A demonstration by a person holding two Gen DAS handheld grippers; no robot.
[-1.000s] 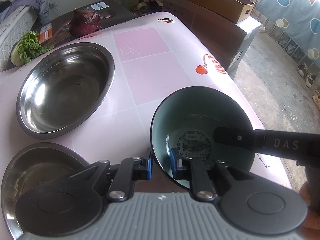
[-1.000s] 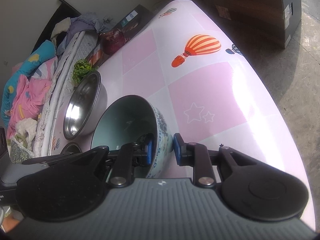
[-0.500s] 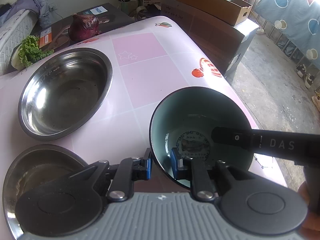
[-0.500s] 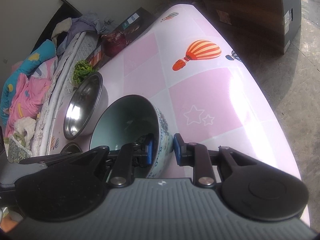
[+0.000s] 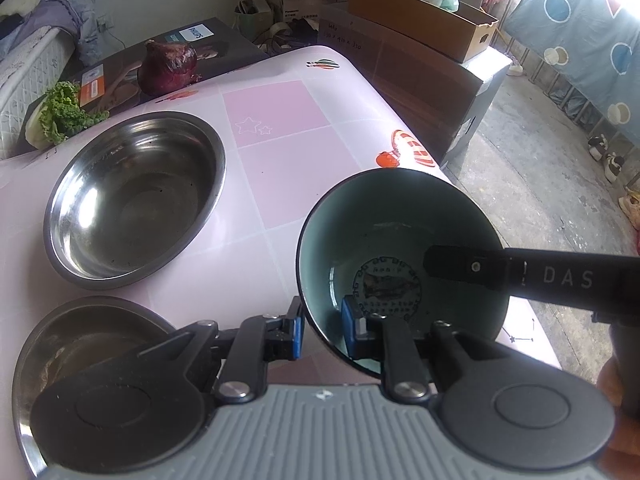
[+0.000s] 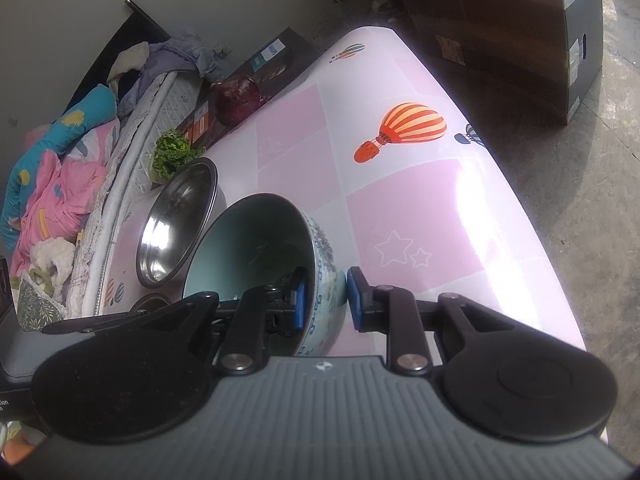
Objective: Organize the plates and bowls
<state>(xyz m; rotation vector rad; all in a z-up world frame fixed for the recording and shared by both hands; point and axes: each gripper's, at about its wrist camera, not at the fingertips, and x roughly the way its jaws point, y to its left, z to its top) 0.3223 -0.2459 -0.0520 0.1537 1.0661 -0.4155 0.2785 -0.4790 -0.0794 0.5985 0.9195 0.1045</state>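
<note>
- Surface and room: a pink-and-white checked table cover (image 5: pixel 280 152) printed with stars and hot-air balloons; beyond the jaws a bed with bedding (image 6: pixel 60 168) on one side, cardboard boxes (image 5: pixel 424 28) on a bare concrete floor on the other; a red cabbage (image 5: pixel 168 66) and a lettuce (image 5: pixel 60 116) at the table's far edge.
- Count: one ceramic bowl (image 5: pixel 400 240), teal inside, blue-patterned outside; two steel bowls, the large steel bowl (image 5: pixel 136 196) ahead and left of the left jaws, the second steel bowl (image 5: pixel 80 344) just beside the left finger.
- Grip: left gripper (image 5: pixel 322 330) narrowly closed on the ceramic bowl's near rim, one pad inside, one outside; right gripper (image 6: pixel 326 302) likewise clamped on the opposite rim.
- Change: both grips unchanged since the earlier frames; more of the room shows behind the table; whether the bowl touches the table cannot be told.
</note>
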